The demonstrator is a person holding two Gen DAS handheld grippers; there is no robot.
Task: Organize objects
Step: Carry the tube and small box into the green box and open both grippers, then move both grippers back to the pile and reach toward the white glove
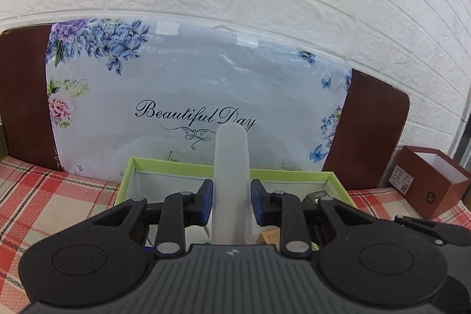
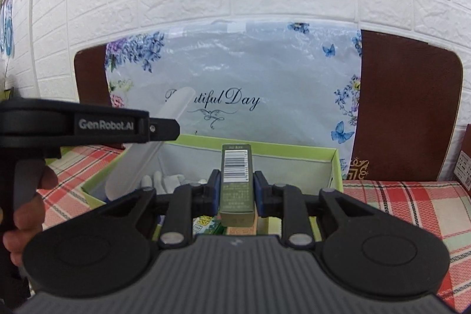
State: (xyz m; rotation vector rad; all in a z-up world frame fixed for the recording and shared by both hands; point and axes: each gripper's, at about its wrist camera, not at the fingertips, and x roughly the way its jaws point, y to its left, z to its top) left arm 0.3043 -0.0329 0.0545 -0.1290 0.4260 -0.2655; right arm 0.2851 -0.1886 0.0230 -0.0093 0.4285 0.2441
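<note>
Above the green box (image 2: 334,159), both grippers' fingers (image 2: 216,190) grip items; contents possibly gloves.

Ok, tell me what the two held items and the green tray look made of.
White case in the left gripper: frosted, translucent plastic, matte, with print showing faintly through it. Olive box in the right gripper: printed cardboard with sharp folded edges and a barcode. Green tray: likely paperboard, thin flat walls.

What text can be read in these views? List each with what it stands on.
"Beautiful Day": floral bag against the wall.
"GenRobot.AI": left gripper, seen from the right wrist.
Barcode and small print on the green box in the right gripper: too small.
Sticker on the brown box: blurred.
</note>
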